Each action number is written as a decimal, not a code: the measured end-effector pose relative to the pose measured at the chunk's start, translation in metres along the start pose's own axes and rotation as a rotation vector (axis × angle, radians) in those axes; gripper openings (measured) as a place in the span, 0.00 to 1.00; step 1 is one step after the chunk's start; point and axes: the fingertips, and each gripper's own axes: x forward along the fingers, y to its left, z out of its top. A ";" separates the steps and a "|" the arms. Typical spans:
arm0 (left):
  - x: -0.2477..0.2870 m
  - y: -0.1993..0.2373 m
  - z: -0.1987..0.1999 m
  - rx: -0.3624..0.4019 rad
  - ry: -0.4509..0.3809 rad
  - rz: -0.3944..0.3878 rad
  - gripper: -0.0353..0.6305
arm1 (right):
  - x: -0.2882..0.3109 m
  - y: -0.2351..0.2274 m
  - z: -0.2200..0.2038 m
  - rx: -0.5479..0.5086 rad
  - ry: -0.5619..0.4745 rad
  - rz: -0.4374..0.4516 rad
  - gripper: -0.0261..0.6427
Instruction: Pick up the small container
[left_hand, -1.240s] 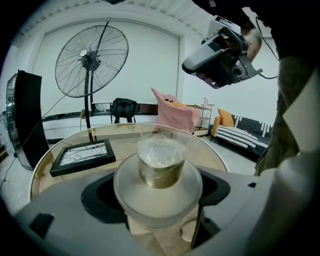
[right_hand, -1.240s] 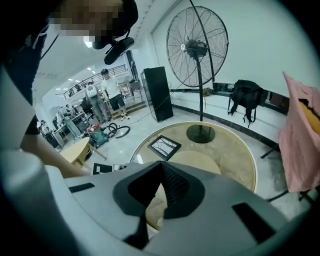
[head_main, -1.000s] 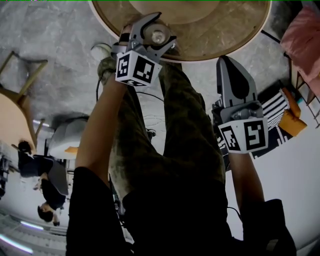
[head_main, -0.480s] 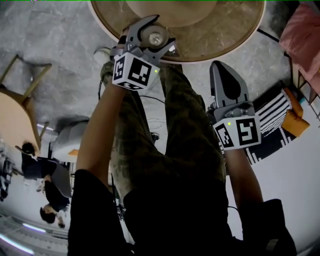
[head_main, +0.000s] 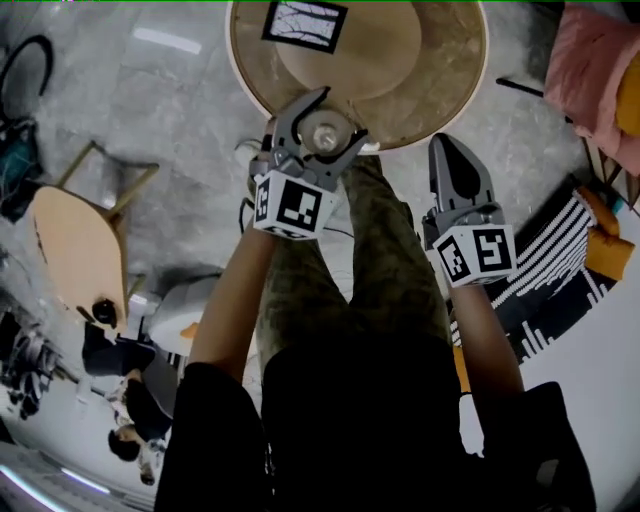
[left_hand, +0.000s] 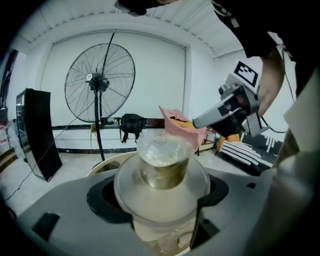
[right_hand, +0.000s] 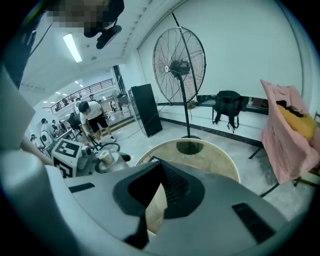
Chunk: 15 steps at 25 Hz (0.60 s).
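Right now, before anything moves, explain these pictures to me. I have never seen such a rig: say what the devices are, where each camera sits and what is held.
There is no robot here. A person holds a two-fingered gripper in each hand; the black-and-white marker cubes are part of the grippers. The head view comes from a camera on the person's head, looking steeply down. The other two views come from a camera on each gripper, looking along its fingers. Ahead stands a round tan table, with a dark-framed rectangular panel lying on it. The left gripper grips a small clear plastic container at the table's near edge. The right gripper has its fingers together and holds nothing, just short of the table.
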 end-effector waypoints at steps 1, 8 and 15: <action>-0.012 0.001 0.017 -0.009 -0.003 -0.001 0.58 | -0.007 0.002 0.013 0.005 -0.012 -0.013 0.06; -0.109 -0.001 0.150 0.000 -0.019 -0.014 0.58 | -0.087 0.050 0.124 0.010 -0.094 -0.036 0.06; -0.179 0.024 0.238 -0.026 -0.068 0.037 0.58 | -0.134 0.110 0.199 -0.052 -0.183 -0.036 0.06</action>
